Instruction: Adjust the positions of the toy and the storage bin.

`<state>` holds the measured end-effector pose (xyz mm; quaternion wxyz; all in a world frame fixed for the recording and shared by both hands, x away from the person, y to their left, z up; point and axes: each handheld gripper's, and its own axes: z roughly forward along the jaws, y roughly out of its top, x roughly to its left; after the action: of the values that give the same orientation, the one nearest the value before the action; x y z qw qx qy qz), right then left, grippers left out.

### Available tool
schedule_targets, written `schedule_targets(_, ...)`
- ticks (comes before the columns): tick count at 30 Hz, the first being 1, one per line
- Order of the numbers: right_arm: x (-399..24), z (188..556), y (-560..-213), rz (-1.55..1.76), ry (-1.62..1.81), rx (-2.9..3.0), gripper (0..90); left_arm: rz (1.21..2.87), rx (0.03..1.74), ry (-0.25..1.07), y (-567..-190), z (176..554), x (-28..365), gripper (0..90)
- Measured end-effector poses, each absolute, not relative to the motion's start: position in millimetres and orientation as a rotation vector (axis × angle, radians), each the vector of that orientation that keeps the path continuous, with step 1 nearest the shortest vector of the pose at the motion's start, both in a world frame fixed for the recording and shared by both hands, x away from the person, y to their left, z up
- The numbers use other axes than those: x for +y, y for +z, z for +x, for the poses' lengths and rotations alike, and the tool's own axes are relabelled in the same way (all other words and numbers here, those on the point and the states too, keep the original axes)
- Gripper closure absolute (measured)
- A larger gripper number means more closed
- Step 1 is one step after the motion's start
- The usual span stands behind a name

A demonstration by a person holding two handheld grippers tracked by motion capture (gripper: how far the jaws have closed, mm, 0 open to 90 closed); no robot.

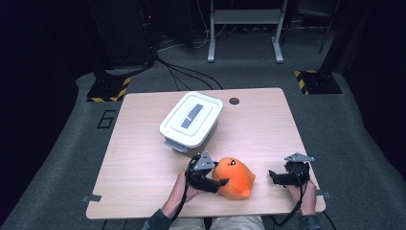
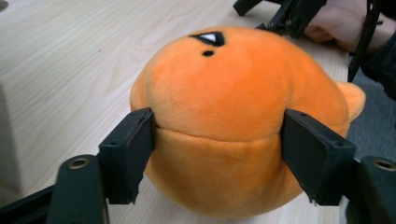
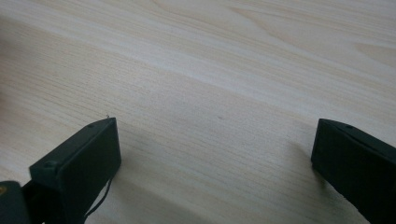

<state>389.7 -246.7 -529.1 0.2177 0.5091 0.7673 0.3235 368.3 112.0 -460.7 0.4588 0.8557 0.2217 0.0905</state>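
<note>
Both black jaws of the left tool (image 2: 217,140) are standing nearest the lens in the left gripper view, flanking the orange plush toy (image 2: 238,116) on either side; the pads are sitting against its fabric along the seam line, and it is not possible to tell whether they are pressing into it. In the high view, the left tool (image 1: 221,181) is lying at the near edge of the worktop (image 1: 143,167), with the orange plush toy (image 1: 234,177) resting on the surface just beside it, between the two hands. One small black-and-white eye is facing upward on the toy. Well apart to the right, the right tool (image 1: 270,175) is resting low over the wood; in the right gripper view the right tool (image 3: 215,154) is standing with its jaws wide and bare wood grain between them. Farther back, a white lidded box (image 1: 191,120) is sitting on the worktop, closed, with a grey handle on its lid.
</note>
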Motion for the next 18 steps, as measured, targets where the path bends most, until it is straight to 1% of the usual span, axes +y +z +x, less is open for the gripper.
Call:
schedule_targets(5, -246.7, 389.6, -529.1, 1.409, 0.895, 2.125, 0.8, 2.085, 0.579, 0.223, -456.9, 363.9, 124.8, 16.1)
schedule_targets(11, -246.7, 389.6, -529.1, 1.410, 0.895, 2.125, 0.8, 2.083, 0.632, 0.256, -456.5, 358.3, 150.1, 12.8)
schedule_targets(18, -246.7, 389.6, -529.1, 1.410, 0.895, 2.125, 0.8, 2.076, 0.727, 0.293, -466.5, 353.8, 182.2, 8.8)
